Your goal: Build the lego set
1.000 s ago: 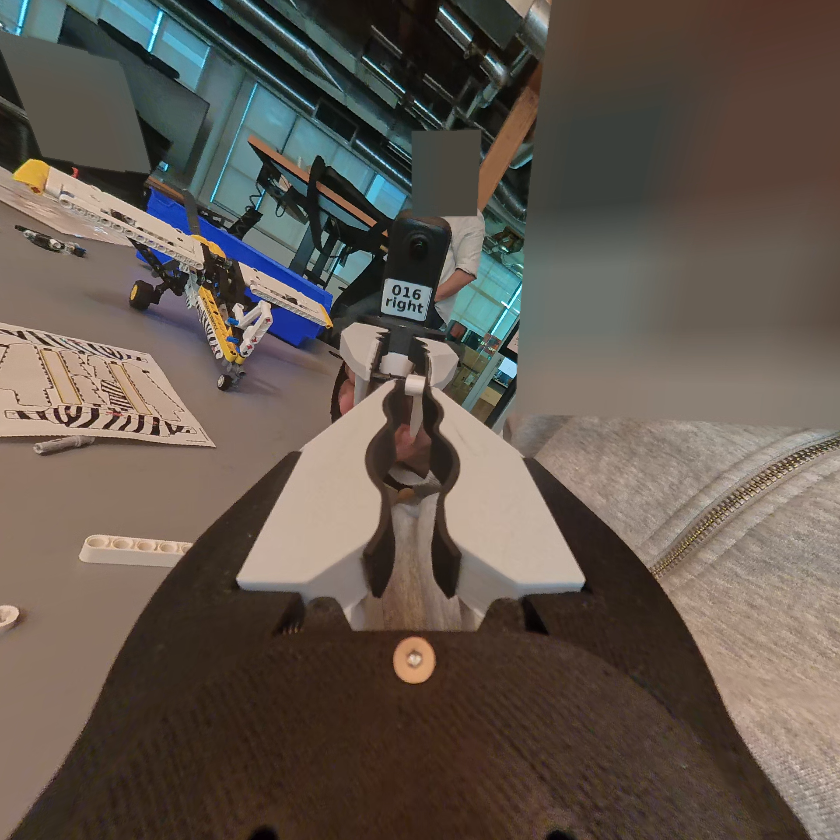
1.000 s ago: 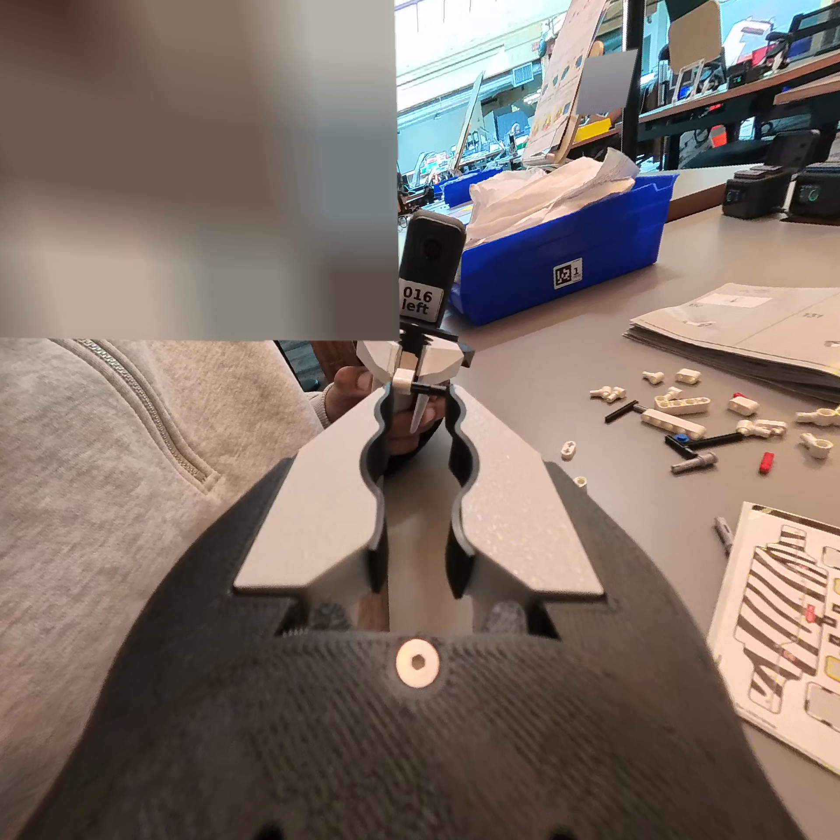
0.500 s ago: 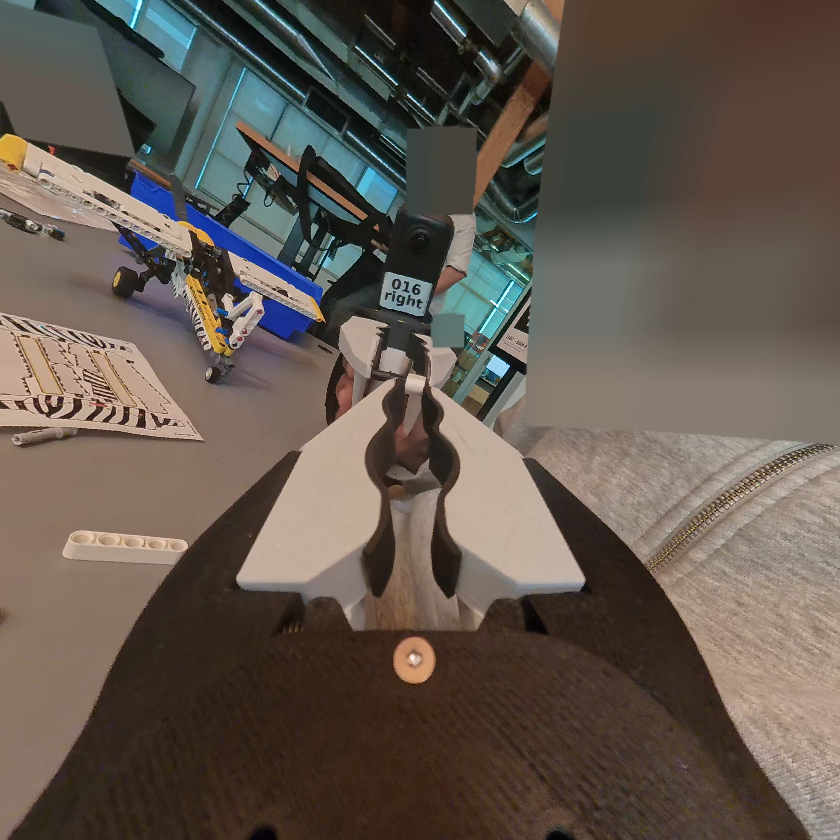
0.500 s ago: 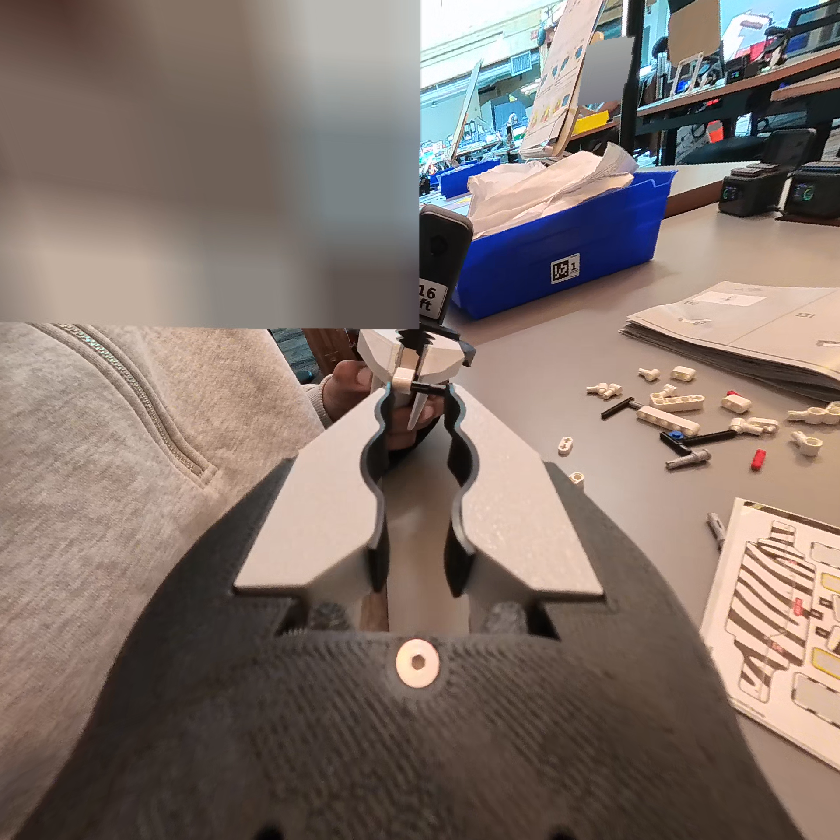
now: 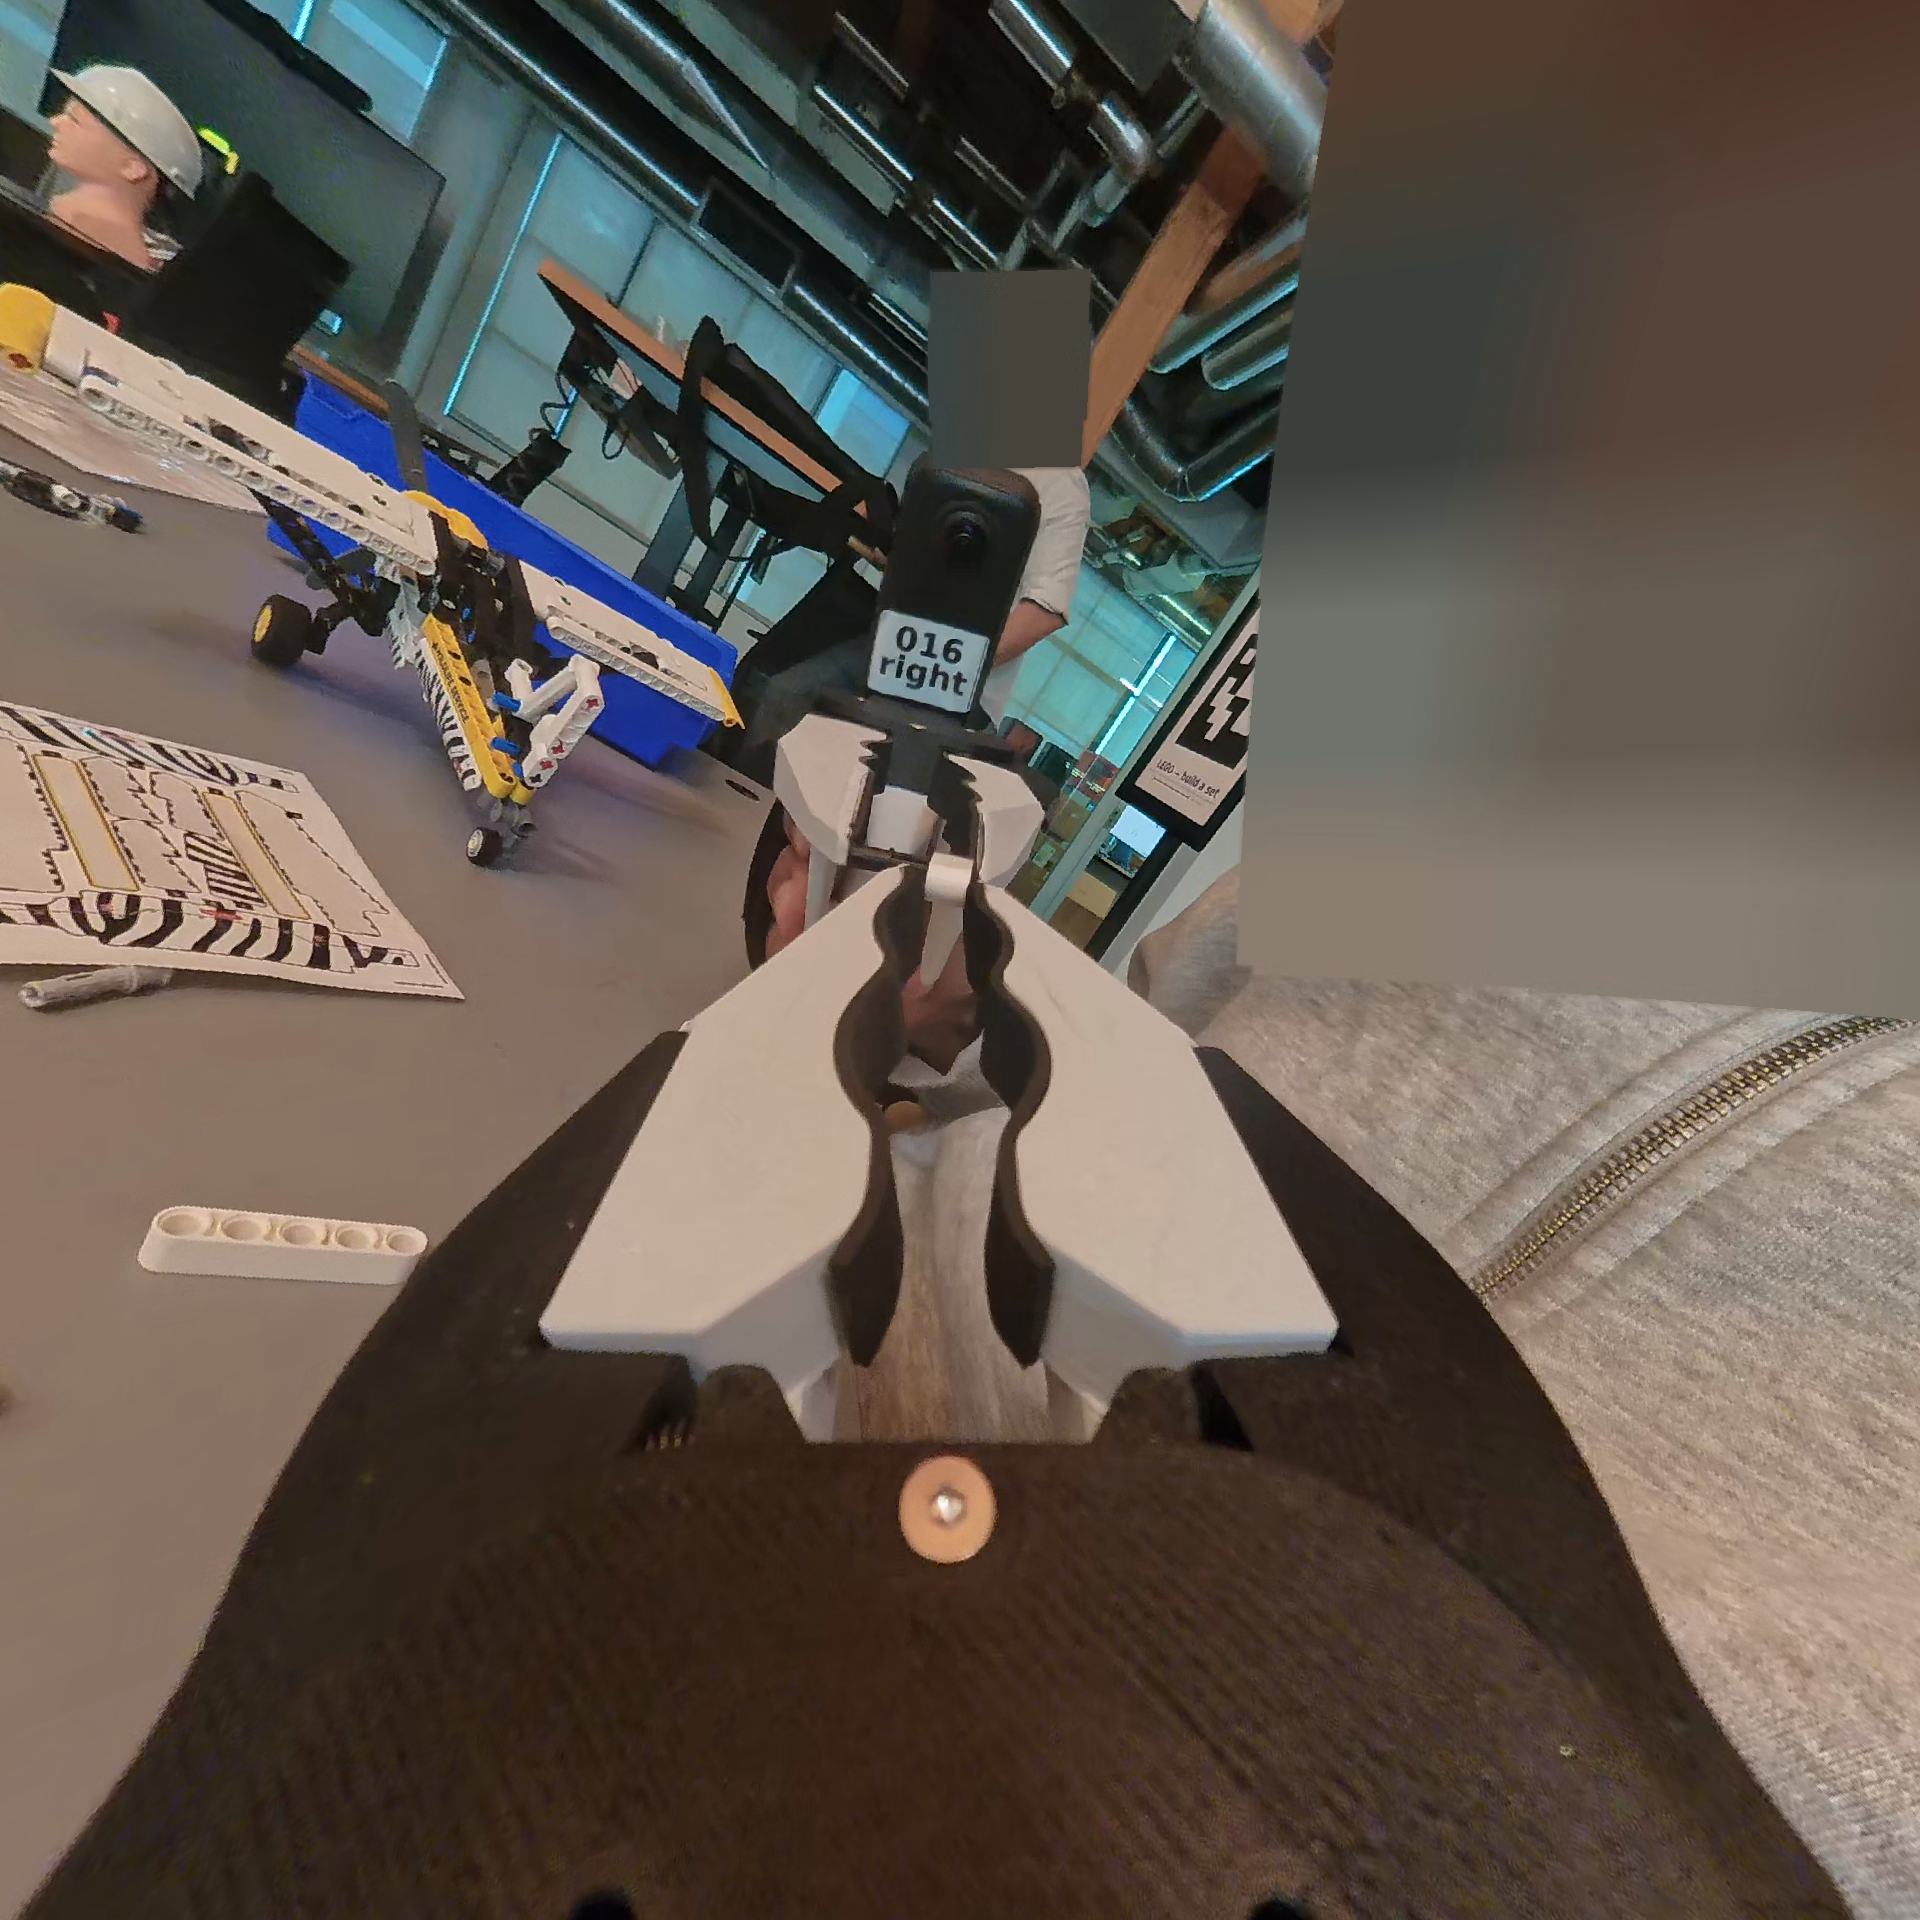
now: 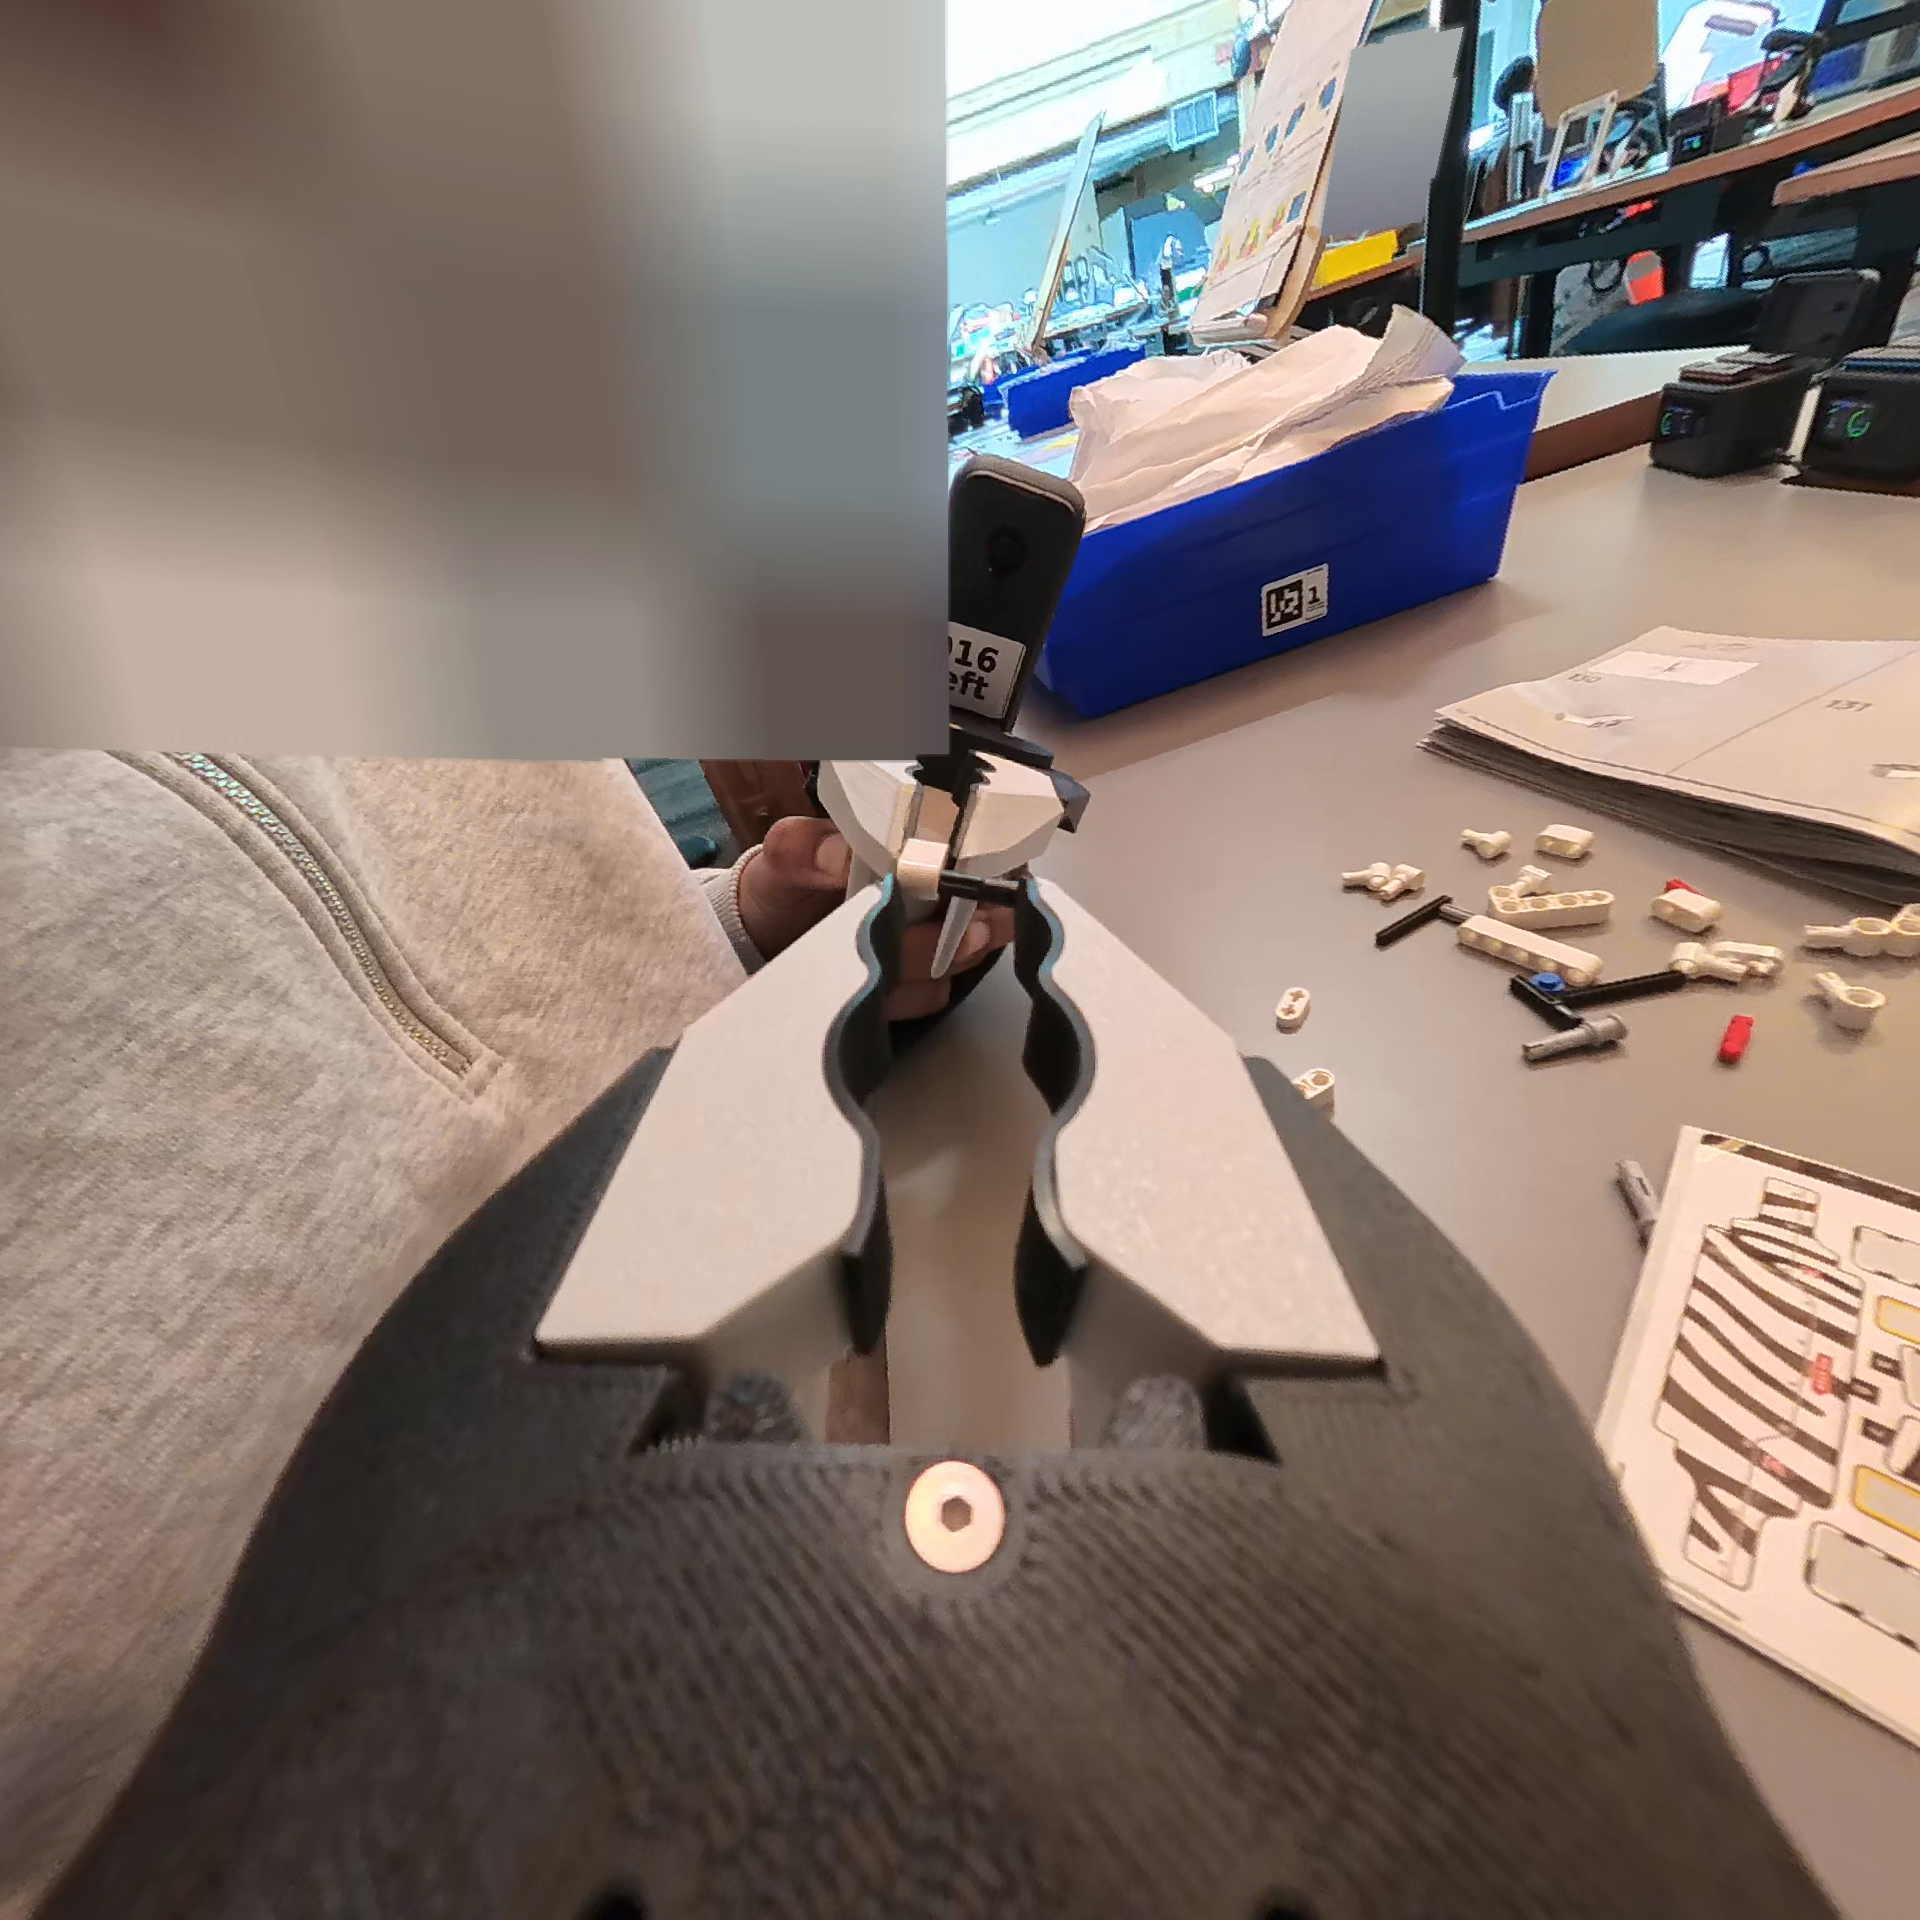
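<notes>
One blue bin [image 6: 1299, 561] of crumpled paper [image 6: 1247, 410] (heaped), left jaws pinching white connector [image 6: 920, 864], right's black pin [image 6: 977, 885].

Bright room, clear pictures
Light comes from big windows [image 5: 665, 270]; edges bend, and soft shadows sit on the table [image 6: 1299, 831]

Wrist cams face each other, tips close, prob. touching; both see grey table [image 5: 260, 1091] [image 6: 1351, 727].
</notes>
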### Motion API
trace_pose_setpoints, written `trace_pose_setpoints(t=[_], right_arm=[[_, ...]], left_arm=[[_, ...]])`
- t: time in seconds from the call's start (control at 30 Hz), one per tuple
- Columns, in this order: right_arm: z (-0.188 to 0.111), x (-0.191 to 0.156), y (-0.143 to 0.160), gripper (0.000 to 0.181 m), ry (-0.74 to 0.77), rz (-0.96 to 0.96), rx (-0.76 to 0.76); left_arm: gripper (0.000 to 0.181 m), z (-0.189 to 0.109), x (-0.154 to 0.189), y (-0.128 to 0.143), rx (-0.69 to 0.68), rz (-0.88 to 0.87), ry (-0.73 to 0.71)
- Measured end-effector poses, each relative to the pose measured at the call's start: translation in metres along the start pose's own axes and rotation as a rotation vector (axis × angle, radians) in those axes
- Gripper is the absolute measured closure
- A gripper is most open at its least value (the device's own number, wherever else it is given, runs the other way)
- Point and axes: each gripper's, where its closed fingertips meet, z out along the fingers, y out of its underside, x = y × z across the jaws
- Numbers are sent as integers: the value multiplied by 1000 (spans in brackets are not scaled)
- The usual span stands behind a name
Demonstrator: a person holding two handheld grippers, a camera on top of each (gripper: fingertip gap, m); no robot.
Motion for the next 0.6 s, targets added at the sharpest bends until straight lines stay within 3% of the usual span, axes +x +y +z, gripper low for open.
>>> trace_pose_setpoints(t=[0.2,0.4,0.6], right_arm=[[-1,0,0,161,-35,19,14],[-1,-5,0,160,-52,-10,5],[2,-16,1,160,-103,-30,3]], left_arm=[[175,1,0,-1,7,13,-4],[157,1,-4,-1,6,6,-30],[154,4,7,3,-13,-22,66]])
